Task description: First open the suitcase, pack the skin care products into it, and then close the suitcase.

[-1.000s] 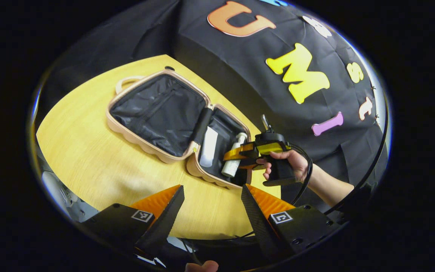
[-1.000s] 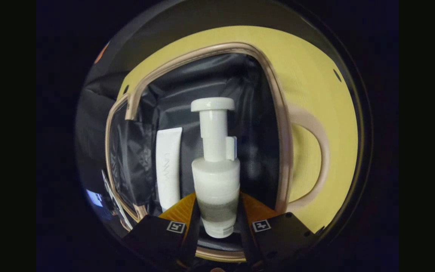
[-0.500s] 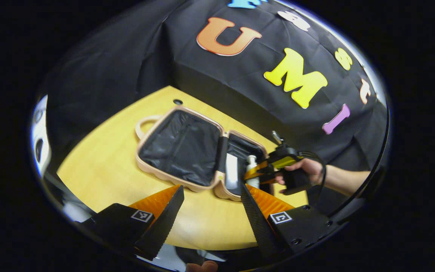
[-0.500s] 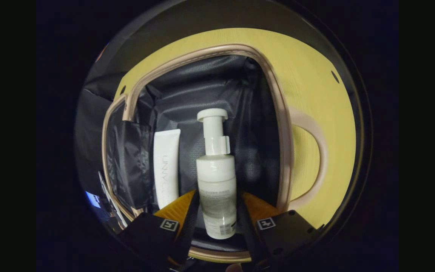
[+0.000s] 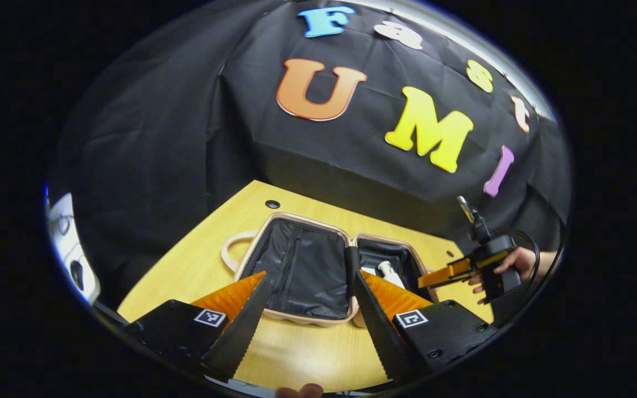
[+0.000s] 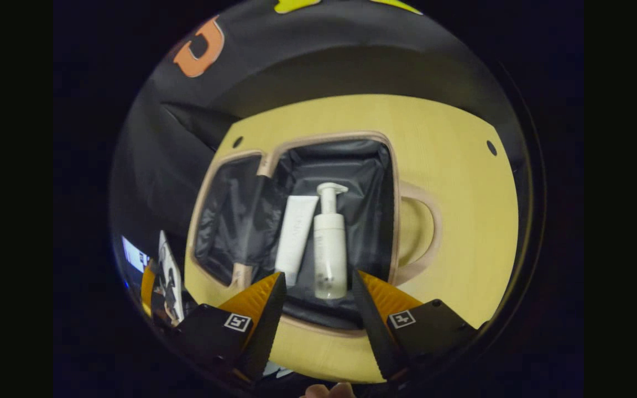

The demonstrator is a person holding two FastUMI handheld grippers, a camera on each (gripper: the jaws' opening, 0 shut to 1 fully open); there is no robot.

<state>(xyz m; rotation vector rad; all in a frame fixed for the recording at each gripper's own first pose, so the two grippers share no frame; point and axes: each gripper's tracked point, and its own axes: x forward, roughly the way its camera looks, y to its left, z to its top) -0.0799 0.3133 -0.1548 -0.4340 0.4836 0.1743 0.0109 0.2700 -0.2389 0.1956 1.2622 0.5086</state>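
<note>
The beige suitcase (image 6: 393,221) lies open and flat on the wooden table (image 6: 462,182), black lining up. In its right half rest a white pump bottle (image 6: 329,249) and, to its left, a white tube (image 6: 295,229). My right gripper (image 6: 314,282) hovers open above the near rim, nothing between its fingers. In the left gripper view the suitcase (image 5: 296,318) lies beyond my open, empty left gripper (image 5: 308,282), and the pump bottle (image 5: 389,272) peeks out of the far half. The right gripper (image 5: 434,276) is held by a hand (image 5: 517,262) off to the right of the case.
The suitcase's handles (image 6: 429,232) stick out on the table beside each half. Small round holes (image 6: 490,147) mark the tabletop near its far edge. The black cloth wall stands close behind the table. Some clutter (image 6: 163,276) lies below the table's left edge.
The right gripper let go of the pump bottle, which now lies in the suitcase, and drew back and up. The left gripper also pulled back, tilting its view upward.
</note>
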